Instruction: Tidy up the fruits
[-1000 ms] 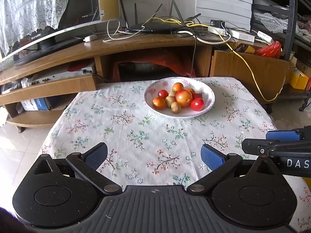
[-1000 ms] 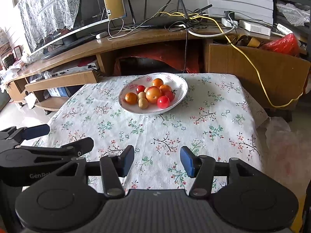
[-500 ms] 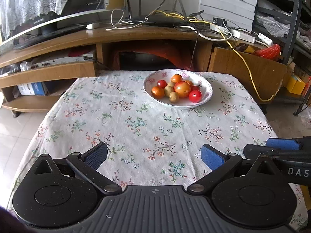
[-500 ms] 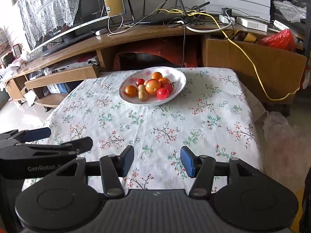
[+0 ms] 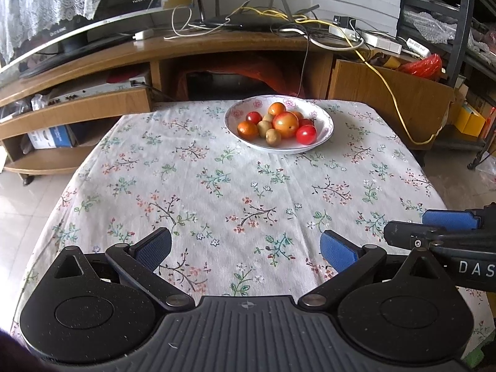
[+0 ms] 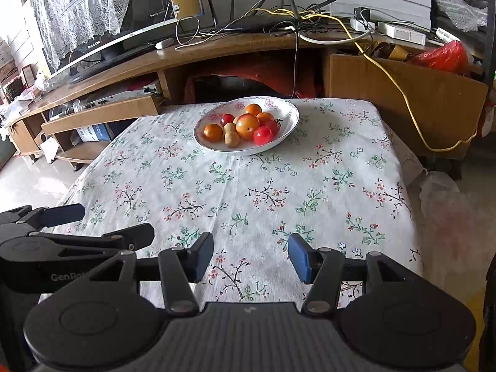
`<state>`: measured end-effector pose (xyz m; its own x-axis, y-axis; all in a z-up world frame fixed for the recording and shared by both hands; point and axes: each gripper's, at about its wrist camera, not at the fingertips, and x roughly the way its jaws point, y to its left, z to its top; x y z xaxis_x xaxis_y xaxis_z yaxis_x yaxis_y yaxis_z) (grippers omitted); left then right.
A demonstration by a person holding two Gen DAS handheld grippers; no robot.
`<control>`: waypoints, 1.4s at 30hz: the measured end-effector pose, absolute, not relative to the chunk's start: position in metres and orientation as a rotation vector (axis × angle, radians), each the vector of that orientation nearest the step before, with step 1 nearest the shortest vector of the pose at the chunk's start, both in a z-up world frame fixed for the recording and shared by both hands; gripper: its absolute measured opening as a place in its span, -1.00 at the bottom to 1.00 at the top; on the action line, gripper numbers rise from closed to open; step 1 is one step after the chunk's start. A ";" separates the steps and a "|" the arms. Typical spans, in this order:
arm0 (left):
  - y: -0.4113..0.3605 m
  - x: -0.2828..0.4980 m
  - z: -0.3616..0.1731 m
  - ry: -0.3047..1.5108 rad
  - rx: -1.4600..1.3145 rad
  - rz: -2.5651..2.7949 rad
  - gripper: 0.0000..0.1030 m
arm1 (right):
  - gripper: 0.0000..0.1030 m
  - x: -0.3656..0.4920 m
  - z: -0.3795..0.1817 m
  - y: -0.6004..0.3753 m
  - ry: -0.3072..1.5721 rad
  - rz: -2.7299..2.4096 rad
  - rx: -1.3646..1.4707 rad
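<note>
A white flowered bowl (image 5: 322,114) (image 6: 286,110) stands at the far side of the table. It holds several fruits: a big orange-red one (image 5: 285,125) (image 6: 247,126), small red ones (image 5: 306,134) (image 6: 263,135), orange ones (image 5: 247,130) and small brown ones (image 5: 273,137). My left gripper (image 5: 245,249) is open and empty over the near table edge. My right gripper (image 6: 250,257) is open and empty, also near. Each shows beside the other: the right one in the left wrist view (image 5: 434,229), the left one in the right wrist view (image 6: 102,226).
The table carries a flowered cloth (image 5: 217,186). Behind it runs a wooden TV bench (image 5: 217,46) with a monitor (image 5: 77,31), a router and tangled cables (image 5: 279,24). A yellow cable (image 5: 387,93) hangs at the right. Tiled floor lies left.
Both grippers have pulled back and risen a little from the bowl, so more of the table shows. Their jaws stay open. The fruits have not moved.
</note>
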<state>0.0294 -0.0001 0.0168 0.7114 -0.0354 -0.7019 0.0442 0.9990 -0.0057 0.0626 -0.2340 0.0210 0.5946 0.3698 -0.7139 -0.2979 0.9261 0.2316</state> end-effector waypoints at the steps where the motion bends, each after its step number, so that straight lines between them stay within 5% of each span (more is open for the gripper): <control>1: 0.000 0.029 0.017 0.780 0.009 -0.042 1.00 | 0.02 0.062 0.021 -0.234 0.849 0.389 0.093; 42: -0.002 0.019 0.010 0.819 0.035 0.027 0.99 | 0.02 0.056 0.013 -0.225 0.884 0.418 0.076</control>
<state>0.0194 -0.0023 0.0098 0.6829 0.0374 -0.7295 -0.0101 0.9991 0.0418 0.0557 -0.2251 0.0132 0.5592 0.3851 -0.7342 -0.3232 0.9167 0.2347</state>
